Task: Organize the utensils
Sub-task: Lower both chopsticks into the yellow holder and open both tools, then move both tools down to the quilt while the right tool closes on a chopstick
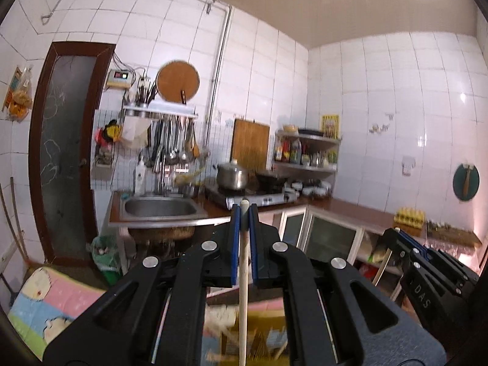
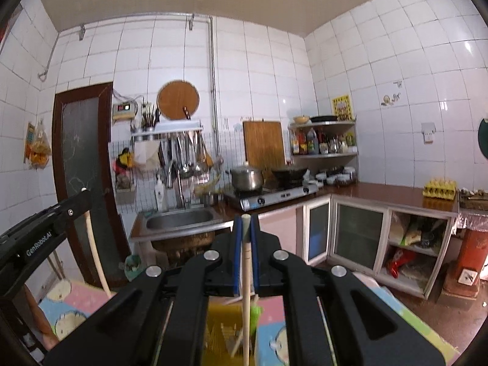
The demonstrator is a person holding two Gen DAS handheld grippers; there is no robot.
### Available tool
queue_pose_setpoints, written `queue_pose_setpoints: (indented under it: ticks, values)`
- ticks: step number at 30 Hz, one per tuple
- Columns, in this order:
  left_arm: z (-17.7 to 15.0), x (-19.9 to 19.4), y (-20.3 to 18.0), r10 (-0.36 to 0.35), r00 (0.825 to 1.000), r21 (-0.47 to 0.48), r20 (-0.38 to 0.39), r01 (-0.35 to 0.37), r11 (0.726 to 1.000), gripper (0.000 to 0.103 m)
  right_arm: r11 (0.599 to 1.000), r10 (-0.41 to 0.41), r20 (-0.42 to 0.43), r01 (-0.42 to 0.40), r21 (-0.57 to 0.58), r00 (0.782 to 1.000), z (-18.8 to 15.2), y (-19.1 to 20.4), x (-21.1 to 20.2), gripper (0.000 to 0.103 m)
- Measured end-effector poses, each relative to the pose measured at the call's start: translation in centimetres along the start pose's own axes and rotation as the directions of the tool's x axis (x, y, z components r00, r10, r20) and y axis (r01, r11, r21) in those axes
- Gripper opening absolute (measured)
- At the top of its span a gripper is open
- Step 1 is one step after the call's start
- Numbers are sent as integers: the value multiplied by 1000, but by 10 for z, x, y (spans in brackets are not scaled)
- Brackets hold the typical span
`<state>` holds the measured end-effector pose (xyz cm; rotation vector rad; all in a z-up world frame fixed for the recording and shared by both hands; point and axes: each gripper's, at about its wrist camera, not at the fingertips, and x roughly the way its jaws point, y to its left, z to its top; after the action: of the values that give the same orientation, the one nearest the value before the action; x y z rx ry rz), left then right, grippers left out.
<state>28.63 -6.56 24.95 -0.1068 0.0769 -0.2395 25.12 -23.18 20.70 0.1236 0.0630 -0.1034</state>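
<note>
Holding level over the kitchen floor, the left gripper (image 1: 244,213) has its blue-padded jaws clamped on a pale wooden stick (image 1: 243,289), the rounded tip poking just above the pads and the shaft hanging straight down. The right gripper (image 2: 245,222) is pinched tight on a second wooden stick (image 2: 246,274) the same way, upright between its pads. Below it sits a yellow container (image 2: 224,326) on the colourful cartoon play mat (image 2: 76,308). Ahead: the steel sink (image 2: 180,218), a hanging utensil rack (image 2: 183,149), a lidded pot (image 2: 246,178) on the gas stove (image 2: 274,198).
</note>
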Motion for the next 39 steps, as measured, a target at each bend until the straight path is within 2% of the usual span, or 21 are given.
queue_pose_setpoints:
  ticks: [3, 6, 10, 14, 19, 20, 22, 23, 24, 25, 28, 31, 35, 38, 39]
  values:
    - [0, 22, -5, 10, 1000, 4, 20, -10, 1000, 4, 1000, 6, 5, -6, 17, 1000, 5, 0, 22, 6]
    - [-15, 47, -6, 12, 1000, 2, -4, -12, 1000, 4, 1000, 14, -3, -14, 20, 1000, -1, 4, 43, 6]
    - [-53, 76, -4, 13, 997, 9, -72, -13, 1000, 4, 1000, 18, -47, -18, 8, 999, -23, 4, 66, 6]
    - [-89, 89, 2, 17, 990, 18, -143, -15, 1000, 5, 1000, 16, -122, -17, -8, 992, -55, 1, 87, 6]
    - [-112, 94, 17, 48, 975, 20, -219, -45, 999, 7, 1000, 6, -203, -12, -25, 979, -85, -6, 95, 6]
    - [-112, 96, 20, 55, 971, 20, -234, -52, 998, 11, 999, 1, -223, -9, -35, 975, -88, -7, 96, 7]
    - [-109, 93, 28, 69, 960, 8, -270, -69, 998, 45, 999, -16, -260, 3, -49, 965, -90, -9, 94, 9]
    - [-107, 89, 32, 74, 959, -3, -273, -78, 997, 53, 999, -24, -273, 11, -48, 962, -89, -11, 93, 22]
    - [-102, 82, 35, 82, 960, -15, -269, -89, 996, 58, 999, -32, -274, 21, -41, 961, -88, -14, 89, 47]
    - [-97, 77, 38, 85, 960, -21, -268, -95, 995, 63, 999, -38, -269, 30, -31, 962, -86, -17, 82, 56]
    - [-84, 56, 46, 99, 957, -29, -272, -111, 993, 81, 999, -53, -278, 49, -21, 959, -80, -24, 63, 57]
    - [-79, 31, 53, 117, 956, -26, -269, -129, 991, 92, 998, -62, -288, 58, -24, 956, -79, -27, 42, 57]
    - [-88, -1, 57, 119, 954, -9, -277, -126, 992, 98, 997, -71, -330, 63, -36, 941, -91, -26, 17, 58]
    - [-106, -16, 60, 116, 942, -3, -314, -124, 992, 98, 997, -71, -388, 58, -44, 919, -115, -22, 2, 59]
    - [-116, -21, 62, 111, 933, -9, -341, -122, 993, 98, 997, -72, -400, 58, -48, 914, -123, -21, -2, 59]
